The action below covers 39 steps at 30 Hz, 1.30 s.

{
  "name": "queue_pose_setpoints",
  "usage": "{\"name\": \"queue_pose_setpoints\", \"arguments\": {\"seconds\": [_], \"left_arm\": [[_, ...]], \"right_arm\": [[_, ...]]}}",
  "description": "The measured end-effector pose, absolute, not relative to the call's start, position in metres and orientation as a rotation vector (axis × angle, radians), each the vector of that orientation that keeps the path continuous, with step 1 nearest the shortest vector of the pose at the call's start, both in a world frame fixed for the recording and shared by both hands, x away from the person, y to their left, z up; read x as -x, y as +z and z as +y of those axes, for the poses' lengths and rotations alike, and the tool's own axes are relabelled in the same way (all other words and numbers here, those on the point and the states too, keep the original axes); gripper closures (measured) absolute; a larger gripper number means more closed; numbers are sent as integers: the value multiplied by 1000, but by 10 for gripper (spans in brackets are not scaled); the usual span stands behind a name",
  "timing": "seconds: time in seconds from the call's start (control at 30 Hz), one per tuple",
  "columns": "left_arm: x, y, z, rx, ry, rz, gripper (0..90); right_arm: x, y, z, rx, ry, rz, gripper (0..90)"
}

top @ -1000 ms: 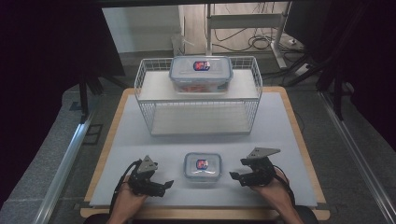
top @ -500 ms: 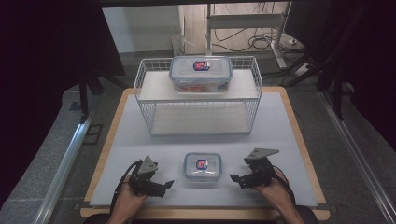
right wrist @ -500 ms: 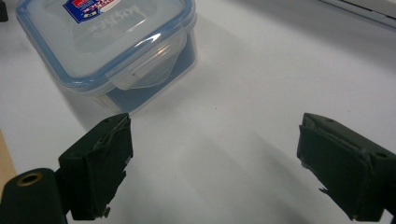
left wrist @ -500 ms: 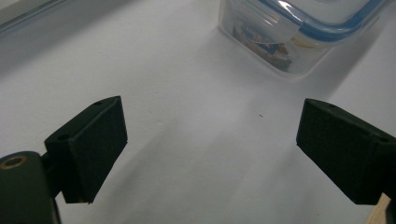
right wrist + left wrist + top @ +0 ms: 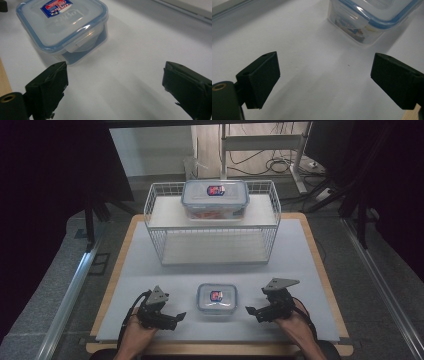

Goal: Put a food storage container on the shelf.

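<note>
We see a big white table (image 5: 150, 270) with a wooden edge. At the back of it stands a white wire basket (image 5: 155, 210) with a shelf inside. A big clear box (image 5: 215, 200) with a blue rim sits on that shelf.

Near the front of the table sits a small clear box (image 5: 216, 299) with a blue-edged lid and a red and blue sticker on top. It rests flat on the white top, between the two hands, and nothing touches it.

The left gripper (image 5: 179, 316) lies low on the table just beside the small box, on its left. In the left gripper view its two black jaws stand far apart, with nothing but bare table between them.

The right gripper (image 5: 248, 310) sits just beside the small box on the other side. Its jaws have just been opening, and now they stand wide apart too. They hold nothing. In the right gripper view the small box (image 5: 62, 27) is close to one jaw but apart from it.
</note>
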<state>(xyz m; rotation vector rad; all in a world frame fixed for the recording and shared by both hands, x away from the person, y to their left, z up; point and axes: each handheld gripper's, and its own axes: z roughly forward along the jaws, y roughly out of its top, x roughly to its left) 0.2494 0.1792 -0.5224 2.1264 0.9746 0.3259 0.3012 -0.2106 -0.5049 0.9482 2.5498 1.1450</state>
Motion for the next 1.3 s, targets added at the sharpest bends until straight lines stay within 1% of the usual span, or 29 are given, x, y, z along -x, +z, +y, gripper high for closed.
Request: {"name": "queue_pose_setpoints", "arguments": {"seconds": [0.2, 0.4, 0.73, 0.97, 1.07, 1.17, 1.3], "left_arm": [[-253, -519, 178, -2107, 282, 973, 82], [-255, -513, 174, -2078, 246, 948, 57], [-271, -505, 166, -2029, 177, 904, 105], [-286, -508, 155, -2031, 120, 884, 106], [-292, -510, 148, -2040, 89, 882, 109], [-296, -512, 144, -2053, 71, 882, 138], [-302, -515, 142, -2043, 30, 895, 145]], "right_arm": [[-300, -502, -206, -949, 1138, 2553, 39], [-300, -498, -202, -1002, 1177, 2559, 45], [-300, -492, -187, -1030, 1159, 2570, 15], [-300, -485, -179, -1032, 1201, 2594, 152], [-302, -485, -176, -1044, 1236, 2602, 163], [-305, -488, -175, -1065, 1244, 2617, 174], [-309, -493, -174, -1100, 1270, 2627, 191]]}}
